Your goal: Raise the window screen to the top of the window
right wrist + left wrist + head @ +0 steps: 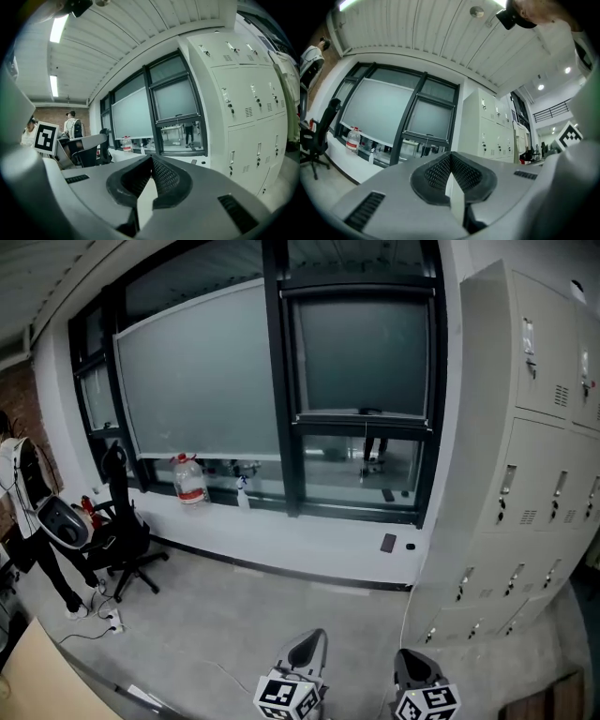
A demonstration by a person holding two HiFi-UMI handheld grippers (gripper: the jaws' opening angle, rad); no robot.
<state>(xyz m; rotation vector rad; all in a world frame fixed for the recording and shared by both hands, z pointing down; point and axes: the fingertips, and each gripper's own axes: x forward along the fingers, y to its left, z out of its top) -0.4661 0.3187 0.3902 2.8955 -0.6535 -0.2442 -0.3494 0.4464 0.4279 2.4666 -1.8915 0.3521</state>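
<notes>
Grey roller window screen, lower edge horizontal, lies well ahead and above. Neither the left gripper nor the right gripper is clearly nearer, and both have their jaws pressed together, empty.

The grey floor fills the lower half of the head view. At nine o'clock a black office chair stands on it on its castor base, with a person standing just beside it. Towards eight o'clock a white power strip lies on the floor, a thin cable trailing from it. Pale lockers stand on the floor at three o'clock.

The white window sill crosses the middle. On it, towards ten o'clock, stands a clear water jug with a red label. A small spray bottle stands near it on its three o'clock side. A flat dark object lies near the sill's right end.
</notes>
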